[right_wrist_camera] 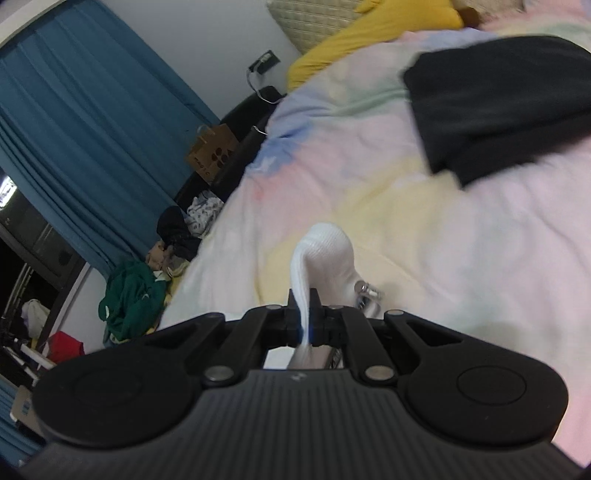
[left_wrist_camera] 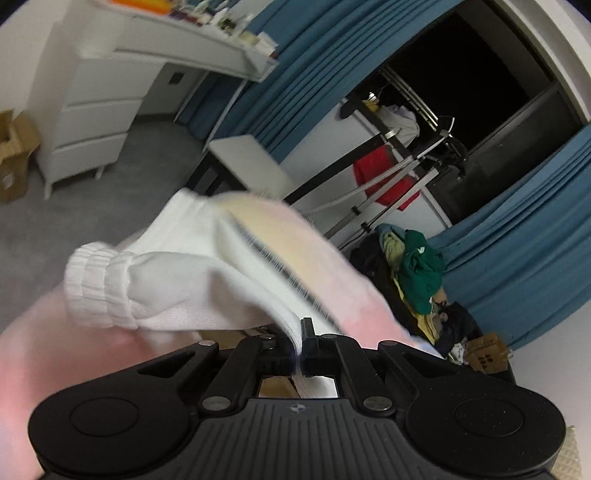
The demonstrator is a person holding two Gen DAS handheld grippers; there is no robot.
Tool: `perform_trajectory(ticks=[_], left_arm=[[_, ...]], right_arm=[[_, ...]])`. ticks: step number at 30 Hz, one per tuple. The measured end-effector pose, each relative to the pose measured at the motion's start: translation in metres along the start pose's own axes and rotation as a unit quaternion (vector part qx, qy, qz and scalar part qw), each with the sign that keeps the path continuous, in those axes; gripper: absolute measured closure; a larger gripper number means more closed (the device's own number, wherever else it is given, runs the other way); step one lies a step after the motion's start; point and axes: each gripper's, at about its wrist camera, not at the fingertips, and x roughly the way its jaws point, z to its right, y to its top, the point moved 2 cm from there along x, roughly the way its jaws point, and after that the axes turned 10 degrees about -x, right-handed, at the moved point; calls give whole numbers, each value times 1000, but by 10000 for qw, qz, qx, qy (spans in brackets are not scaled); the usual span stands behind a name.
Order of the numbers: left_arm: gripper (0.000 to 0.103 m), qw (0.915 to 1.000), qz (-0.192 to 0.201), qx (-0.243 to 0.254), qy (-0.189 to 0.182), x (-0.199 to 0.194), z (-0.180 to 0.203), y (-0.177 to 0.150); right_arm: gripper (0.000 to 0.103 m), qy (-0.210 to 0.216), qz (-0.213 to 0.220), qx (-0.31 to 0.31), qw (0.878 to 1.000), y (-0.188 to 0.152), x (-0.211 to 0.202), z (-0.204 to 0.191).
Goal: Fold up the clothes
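My left gripper [left_wrist_camera: 300,345] is shut on a white garment [left_wrist_camera: 192,266], a sweatshirt with a ribbed cuff [left_wrist_camera: 94,284], lifted and draped ahead of the fingers. My right gripper [right_wrist_camera: 304,314] is shut on a fold of the same white garment [right_wrist_camera: 325,254], which bulges up above the pastel bedspread [right_wrist_camera: 461,251]. A metal drawstring tip [right_wrist_camera: 365,290] hangs beside it. A folded black garment [right_wrist_camera: 498,99] lies on the bed at the upper right.
A white dresser [left_wrist_camera: 96,122] and shelf stand left. Blue curtains [left_wrist_camera: 517,240], a clothes rack with a red garment [left_wrist_camera: 388,177] and a heap with a green garment [left_wrist_camera: 421,269] lie beside the bed. A yellow pillow [right_wrist_camera: 369,33] is at the bed's head.
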Motion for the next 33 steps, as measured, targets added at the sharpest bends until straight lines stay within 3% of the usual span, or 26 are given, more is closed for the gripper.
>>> perform_trajectory(ticks=[5,9,12,16,20,22,24,26,28,29,33], left_arm=[[100,9998,105,5,186,95,36,33],[100,9968,-37,282,751,197,57,49],[100,9930,-143,536,1045,256,58,53],[97,9894,-188,643,1285,303,50,49],[90,9889,-96,897,1182,306,50,47],[68,9904,-98,983,968,289,51,44],[54,9907,-53,1154,716,267,54,39],[47,9893,53,1368,507,239,56,30],[29,9907,376,1292,206,200,52,14],[25,9907,537,1252,56,181,49,6],[23,9952,551,785,-202,127,20,-27]], right_arm=[[97,-174,92,-463,9987,13,78,-73],[97,-376,34,-1128,9929,-8,153,-121],[97,-604,-136,-1422,9879,-29,203,-134],[97,-776,-409,-1526,9844,-53,247,-132],[91,-423,-576,-1362,9881,-60,253,-126],[84,-32,-730,-1102,9912,-55,244,-120],[66,397,-832,-880,9918,-47,229,-112],[56,781,-813,-745,9908,-41,204,-103],[54,1087,-708,-548,9900,-38,172,-88],[52,1234,-649,-443,9892,-37,156,-81],[40,1547,-687,309,9851,-49,99,-27]])
